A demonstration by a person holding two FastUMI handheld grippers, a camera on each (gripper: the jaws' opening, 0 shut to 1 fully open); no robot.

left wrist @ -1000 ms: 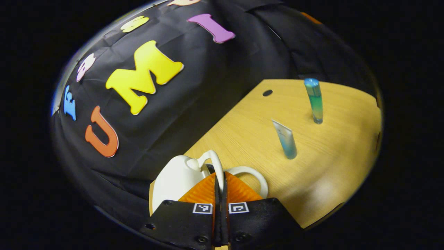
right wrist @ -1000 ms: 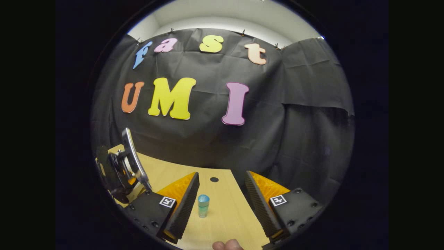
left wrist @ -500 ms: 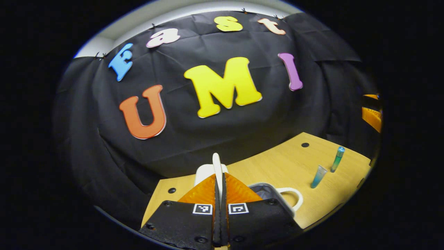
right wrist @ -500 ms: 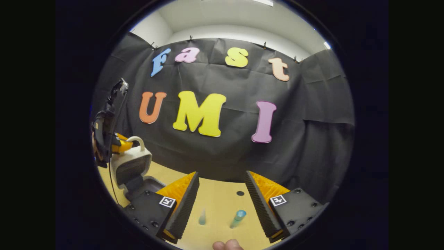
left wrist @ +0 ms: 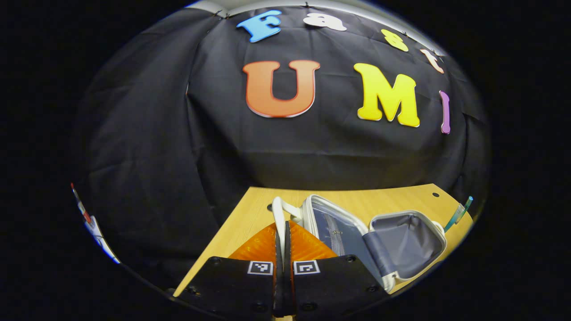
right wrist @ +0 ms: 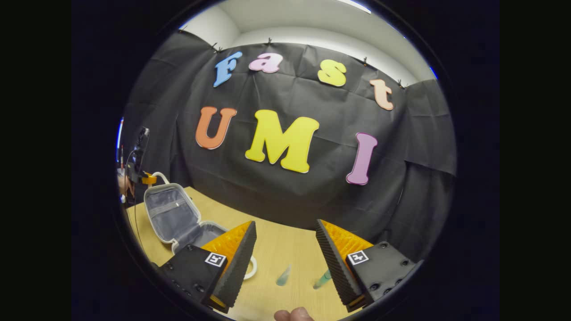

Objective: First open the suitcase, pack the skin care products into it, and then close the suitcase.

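Two halves of the suitcase point(left wrist: 379, 236) lie apart on the wooden table point(left wrist: 250, 209), so its grey lining is ready to take things. The left gripper point(left wrist: 282, 232) has its fingers pressed together on the white handle point(left wrist: 278, 214) of the lid. I judge it holds the lid back by this loop so that it does not fall shut. In the right gripper view this lid half point(right wrist: 171, 214) stands tilted at the far left of the table, with the left gripper point(right wrist: 145, 178) behind it.

The right gripper point(right wrist: 285, 254) is wide apart and holds nothing. It hangs over the two skin care products, a small tube point(right wrist: 283, 276) and a slim bottle point(right wrist: 322, 280), which stand right of the suitcase and well apart from it. The bottle is just beside its right finger. Probably it is placed there to take one of them as the next step, because packing is not yet begun.
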